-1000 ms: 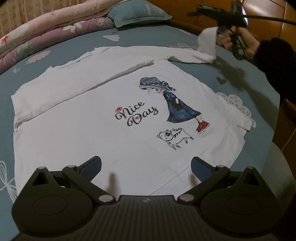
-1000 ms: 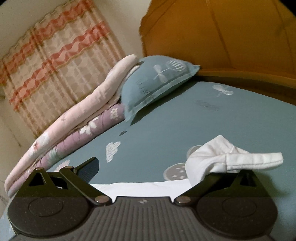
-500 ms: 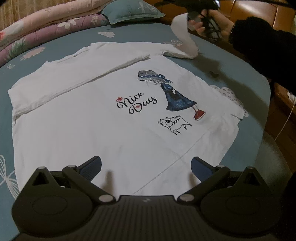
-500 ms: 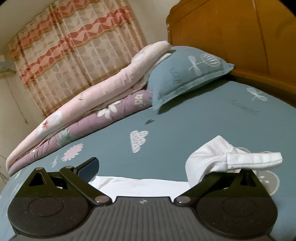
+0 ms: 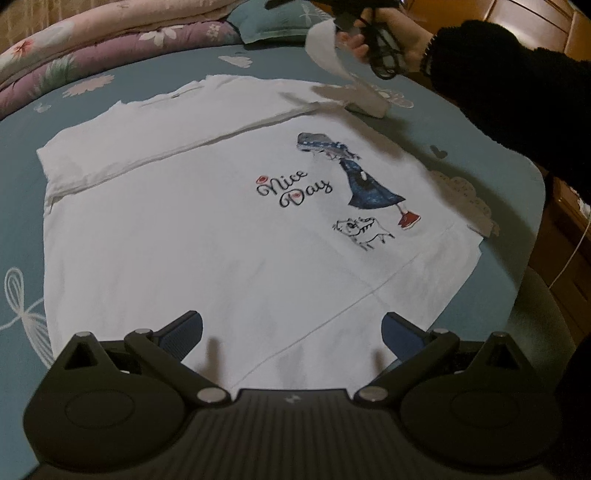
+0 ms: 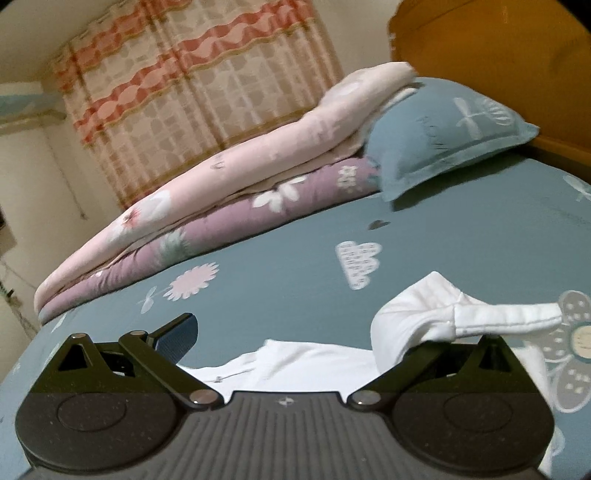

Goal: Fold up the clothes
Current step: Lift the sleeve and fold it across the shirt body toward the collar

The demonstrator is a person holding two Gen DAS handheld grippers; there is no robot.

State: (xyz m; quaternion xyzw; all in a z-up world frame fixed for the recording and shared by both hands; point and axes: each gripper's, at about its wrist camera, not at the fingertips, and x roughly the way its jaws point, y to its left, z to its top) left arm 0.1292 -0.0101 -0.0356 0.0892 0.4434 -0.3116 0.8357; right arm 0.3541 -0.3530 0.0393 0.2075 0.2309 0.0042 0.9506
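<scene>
1 white shirt (image 5: 229, 240) lies on the bed (image 5: 122, 85); left gripper (image 5: 291, 332) spread, empty; right gripper (image 6: 284, 332) spread, 1 sleeve (image 6: 443, 317) draped over 1 finger.

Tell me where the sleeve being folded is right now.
In the left wrist view the sleeve hangs lifted at the top right, above the shirt, by the hand near the pillow.

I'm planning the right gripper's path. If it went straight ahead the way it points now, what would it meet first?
Probably the folded quilts stacked at the far side of the bed. Before them the right gripper has only open bedsheet ahead, though depth is hard to judge.
</scene>
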